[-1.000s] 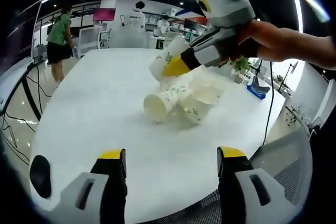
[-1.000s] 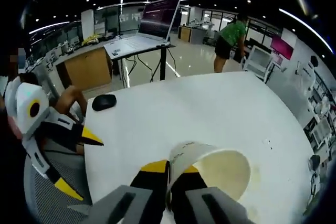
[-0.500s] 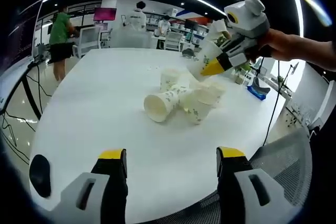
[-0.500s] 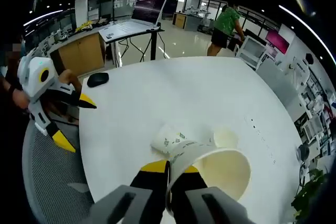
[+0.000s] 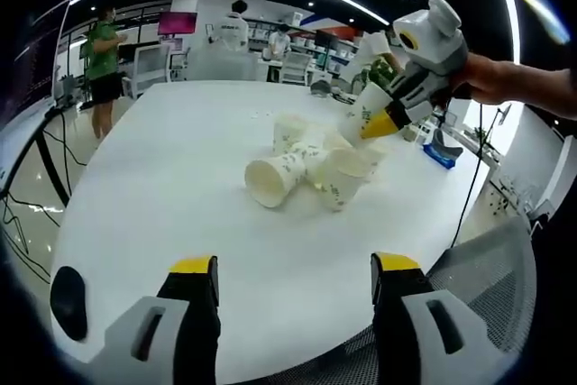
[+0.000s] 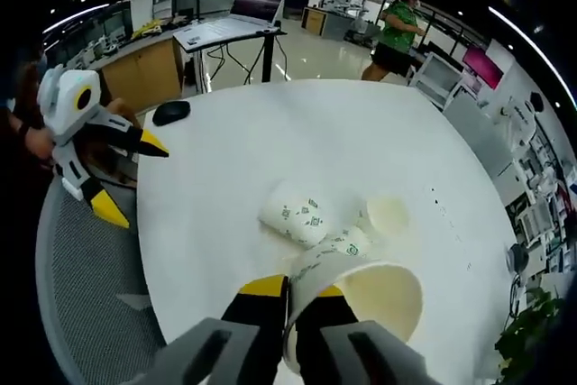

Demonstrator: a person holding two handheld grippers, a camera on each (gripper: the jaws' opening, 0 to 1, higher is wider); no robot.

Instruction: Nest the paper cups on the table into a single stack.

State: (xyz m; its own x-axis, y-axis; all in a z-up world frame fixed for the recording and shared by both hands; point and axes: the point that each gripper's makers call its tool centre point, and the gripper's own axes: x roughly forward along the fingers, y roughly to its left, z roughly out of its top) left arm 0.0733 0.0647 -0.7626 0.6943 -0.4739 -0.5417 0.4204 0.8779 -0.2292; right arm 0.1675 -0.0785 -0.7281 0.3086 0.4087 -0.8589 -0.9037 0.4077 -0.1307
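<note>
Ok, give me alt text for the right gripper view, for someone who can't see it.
The right gripper is shut on the rim of a paper cup, held above a round white table where more cups lie in a loose cluster. The left gripper, open, sits at the table's edge near a black mouse.

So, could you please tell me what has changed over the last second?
The right gripper, shut on a paper cup, has carried it up and away from the left gripper, to above the far side of the pile of cups. The left gripper stayed open and idle over the table; the pile looks undisturbed.
</note>
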